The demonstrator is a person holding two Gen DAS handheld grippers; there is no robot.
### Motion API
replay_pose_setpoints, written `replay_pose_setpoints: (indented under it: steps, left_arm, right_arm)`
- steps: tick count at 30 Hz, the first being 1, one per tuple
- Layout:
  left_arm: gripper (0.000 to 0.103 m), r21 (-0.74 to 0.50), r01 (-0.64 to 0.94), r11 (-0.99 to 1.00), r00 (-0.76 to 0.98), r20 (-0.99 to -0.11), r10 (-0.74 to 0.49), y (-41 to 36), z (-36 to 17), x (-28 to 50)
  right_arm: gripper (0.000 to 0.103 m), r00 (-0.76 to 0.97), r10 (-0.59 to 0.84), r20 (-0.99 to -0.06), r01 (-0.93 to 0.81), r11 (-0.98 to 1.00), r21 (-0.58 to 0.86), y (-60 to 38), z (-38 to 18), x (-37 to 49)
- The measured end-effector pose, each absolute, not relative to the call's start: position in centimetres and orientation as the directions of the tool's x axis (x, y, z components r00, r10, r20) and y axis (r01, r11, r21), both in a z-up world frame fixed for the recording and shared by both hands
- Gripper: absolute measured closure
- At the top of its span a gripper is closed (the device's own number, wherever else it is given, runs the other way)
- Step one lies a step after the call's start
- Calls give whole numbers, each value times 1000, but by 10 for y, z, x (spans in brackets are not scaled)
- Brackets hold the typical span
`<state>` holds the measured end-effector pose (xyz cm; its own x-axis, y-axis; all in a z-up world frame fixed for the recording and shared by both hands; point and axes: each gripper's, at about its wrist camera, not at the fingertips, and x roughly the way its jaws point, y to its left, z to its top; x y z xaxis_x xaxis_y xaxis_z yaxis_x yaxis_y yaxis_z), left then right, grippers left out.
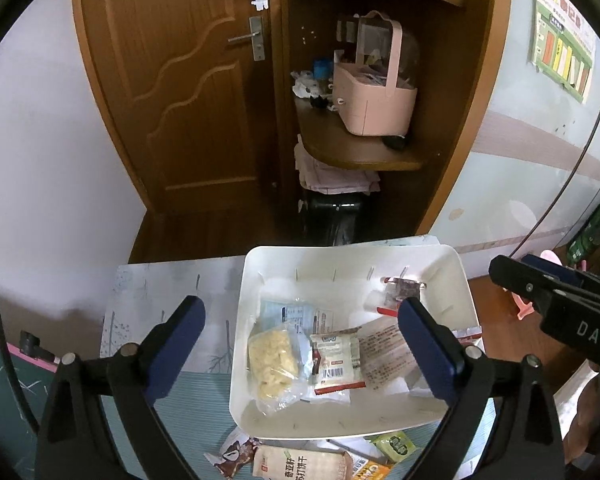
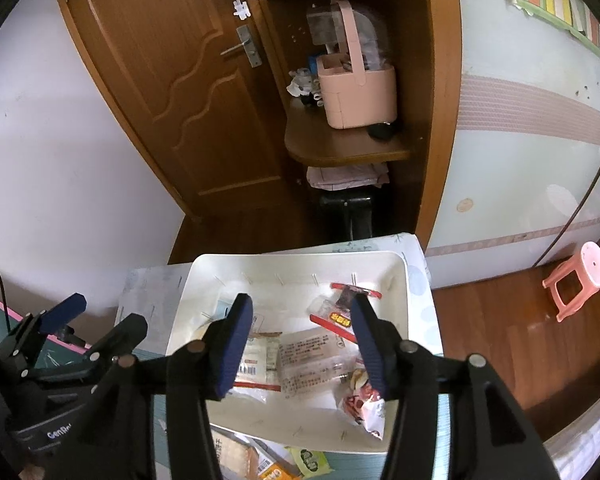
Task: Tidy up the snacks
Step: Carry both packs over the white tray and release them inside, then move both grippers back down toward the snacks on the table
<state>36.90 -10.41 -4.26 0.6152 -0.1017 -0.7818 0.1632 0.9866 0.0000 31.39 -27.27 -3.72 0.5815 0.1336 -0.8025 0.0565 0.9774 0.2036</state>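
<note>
Your left gripper (image 1: 300, 336) fingers spread wide, gripping nothing; your right gripper (image 2: 300, 344) stands partly apart, also empty. Both hover over the white bin (image 1: 452, 272) on the table (image 1: 160, 292), snacks (image 1: 336, 360) inside.

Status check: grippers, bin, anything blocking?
Left gripper open, empty, over white bin. Right gripper open, empty, over same bin. Several snack packets already inside; more packets on table in front. Nothing blocking.
</note>
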Motion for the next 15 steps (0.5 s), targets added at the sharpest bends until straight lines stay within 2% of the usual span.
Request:
replay_pose_setpoints:
  steps: [15]
  left_arm:
    - [6, -11, 175, 984, 629, -768, -121, -102, -27, 350]
  right_arm:
    - [51, 589, 135, -797, 58, 976, 208, -270, -29, 295]
